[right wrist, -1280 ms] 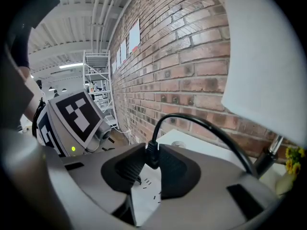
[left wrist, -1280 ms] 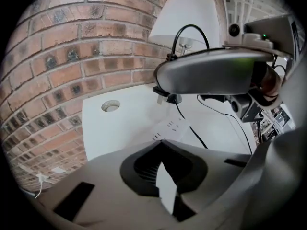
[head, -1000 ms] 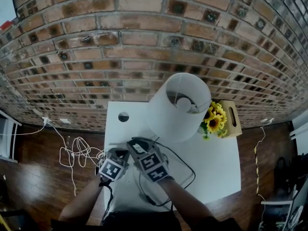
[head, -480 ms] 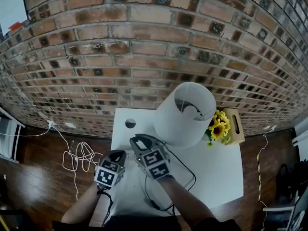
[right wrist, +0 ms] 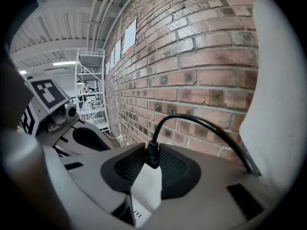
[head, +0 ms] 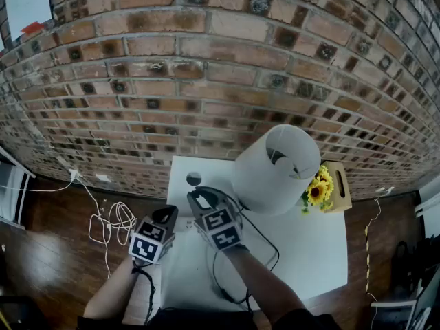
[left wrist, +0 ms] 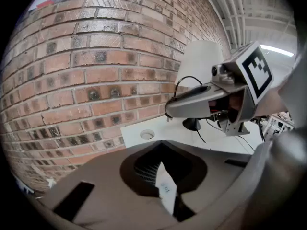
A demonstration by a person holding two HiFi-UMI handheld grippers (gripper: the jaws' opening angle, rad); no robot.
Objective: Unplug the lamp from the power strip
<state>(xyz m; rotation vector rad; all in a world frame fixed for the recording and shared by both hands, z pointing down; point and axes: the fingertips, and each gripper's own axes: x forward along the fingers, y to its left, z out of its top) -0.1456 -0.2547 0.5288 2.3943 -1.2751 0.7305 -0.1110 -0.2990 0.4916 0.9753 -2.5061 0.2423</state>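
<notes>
Gripping the lamp plug [right wrist: 152, 153] between its jaws is the right gripper [right wrist: 152, 169].

No legible text anywhere. Cubes on the left gripper [head: 168, 213] and right gripper [head: 201, 196] carry only black-and-white square marker patterns. White label [left wrist: 165, 190], low centre of the left gripper view: tiny marks, unreadable. White sheets [right wrist: 128, 35] on the brick wall [right wrist: 206, 56], upper left of the right gripper view: print unresolvable.
</notes>
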